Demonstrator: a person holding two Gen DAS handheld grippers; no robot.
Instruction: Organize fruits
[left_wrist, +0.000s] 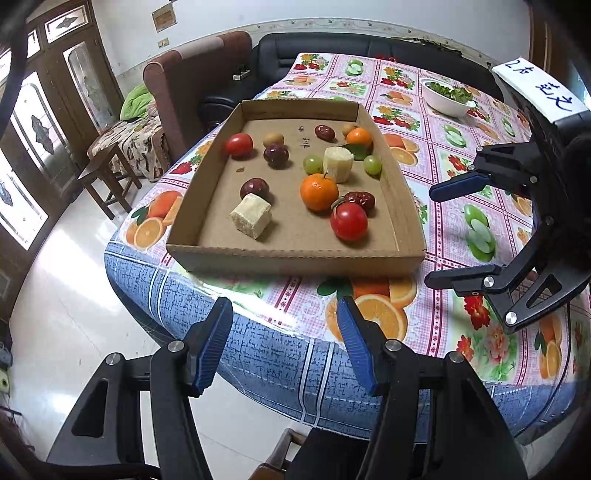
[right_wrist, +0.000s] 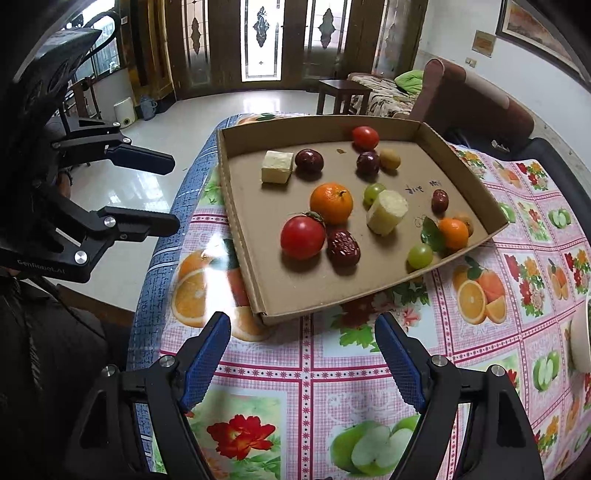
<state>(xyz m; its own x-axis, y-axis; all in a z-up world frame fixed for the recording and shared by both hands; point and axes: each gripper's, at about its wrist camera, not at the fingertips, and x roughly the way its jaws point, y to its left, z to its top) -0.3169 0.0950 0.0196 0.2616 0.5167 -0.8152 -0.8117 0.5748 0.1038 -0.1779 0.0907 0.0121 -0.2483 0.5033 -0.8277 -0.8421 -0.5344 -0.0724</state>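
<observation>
All the fruit I can see lies loose and mixed in the cardboard tray (left_wrist: 295, 254) on the desk (left_wrist: 443, 229): the two tomatoes (left_wrist: 348, 220) sit far apart, the oranges (left_wrist: 318, 192), green grapes (left_wrist: 313, 164), red dates (left_wrist: 360, 199), dark plums (left_wrist: 255, 189) and pale cut chunks (left_wrist: 252, 220) are scattered among one another, so no sorting by kind shows. My left hand-held gripper (left_wrist: 283, 343) and right hand-held gripper (right_wrist: 303, 360) both hover short of the tray with jaws spread wide and nothing between them. Whether this jumble is a lot awaiting grouping or fruit already gathered into the tray, I cannot tell.
</observation>
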